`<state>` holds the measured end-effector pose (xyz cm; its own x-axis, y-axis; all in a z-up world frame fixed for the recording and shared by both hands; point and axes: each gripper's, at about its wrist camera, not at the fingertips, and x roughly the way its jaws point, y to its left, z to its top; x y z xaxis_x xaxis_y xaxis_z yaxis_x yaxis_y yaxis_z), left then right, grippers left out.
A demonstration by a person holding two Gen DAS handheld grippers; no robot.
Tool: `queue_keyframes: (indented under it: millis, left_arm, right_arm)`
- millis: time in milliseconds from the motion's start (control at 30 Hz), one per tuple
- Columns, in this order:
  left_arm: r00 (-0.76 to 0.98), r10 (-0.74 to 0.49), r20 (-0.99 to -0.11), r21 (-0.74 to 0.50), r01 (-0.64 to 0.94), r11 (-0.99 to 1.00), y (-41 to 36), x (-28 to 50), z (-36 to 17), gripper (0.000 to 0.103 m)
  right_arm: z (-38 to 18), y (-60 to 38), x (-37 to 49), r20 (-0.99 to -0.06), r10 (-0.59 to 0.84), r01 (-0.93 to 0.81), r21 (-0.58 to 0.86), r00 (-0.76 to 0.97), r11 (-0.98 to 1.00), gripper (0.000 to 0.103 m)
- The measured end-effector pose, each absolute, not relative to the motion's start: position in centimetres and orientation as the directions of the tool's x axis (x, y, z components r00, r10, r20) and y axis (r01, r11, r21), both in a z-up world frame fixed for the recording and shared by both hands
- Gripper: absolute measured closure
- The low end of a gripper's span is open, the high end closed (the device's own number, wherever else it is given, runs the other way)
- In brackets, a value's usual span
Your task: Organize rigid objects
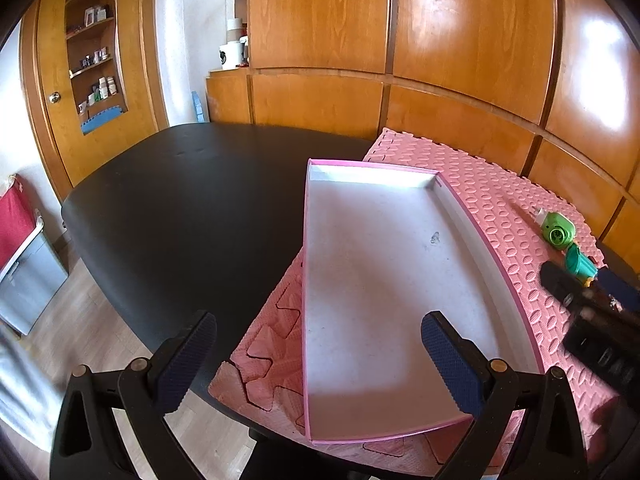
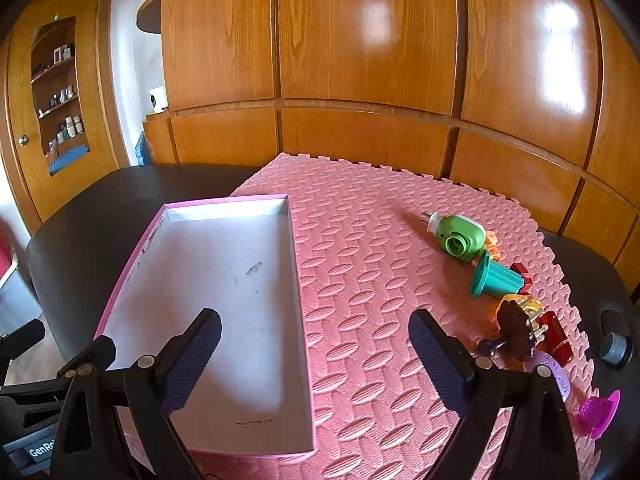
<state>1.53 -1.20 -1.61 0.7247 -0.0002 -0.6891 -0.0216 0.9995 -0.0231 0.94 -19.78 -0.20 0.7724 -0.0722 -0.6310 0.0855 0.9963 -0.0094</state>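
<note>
The table (image 2: 100, 196) is black and carries a pink foam mat (image 2: 380, 280). A shallow pink-edged box (image 2: 224, 300) with a white floor lies on the mat's left part, its left edge reaching over the bare tabletop. The box holds nothing.

The toys lie in a loose row on the mat's right side, well apart from the box. From far to near: a green fan-like toy (image 2: 458, 238), a teal cup (image 2: 494, 278) on its side, small red blocks (image 2: 522, 274) just behind the cup, a brown piece (image 2: 516, 330) among yellow and red parts, and a magenta disc (image 2: 600, 412) at the mat's near right edge.

The only legible writing is "GenRo", cut off, on the dark device body at the lower left of the right wrist view.

The right gripper (image 2: 316, 356) hovers with its fingers spread wide; nothing sits between them. The left finger is over the box floor, the right finger over the bare mat. The toys lie to the right of its right finger.

The left gripper (image 1: 320, 358) is likewise spread wide and holds nothing. Its right finger is over the box (image 1: 380, 280); its left finger is over the table (image 1: 180, 200). The fan toy (image 1: 558, 232) and cup (image 1: 580, 266) lie far to its right.
</note>
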Motion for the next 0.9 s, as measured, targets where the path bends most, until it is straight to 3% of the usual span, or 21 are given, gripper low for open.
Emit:
queue_keyframes:
  millis: [167,900]
  left_arm:
    - [0.723,0.003,-0.69,-0.019,-0.023,1.0,-1.3,1.6,-1.5,0.0]
    - [0.722,-0.01,-0.691,-0.002,0.013,1.0,-1.9,1.2,-0.9,0.0]
  right_arm:
    - [1.6,-21.2,0.4,-0.588,-0.098,0.125,0.004,0.803,0.992,0.007]
    - [0.6,-20.7,-0.7,-0.615,-0.072,0.087,-0.006,0.785,0.996,0.007]
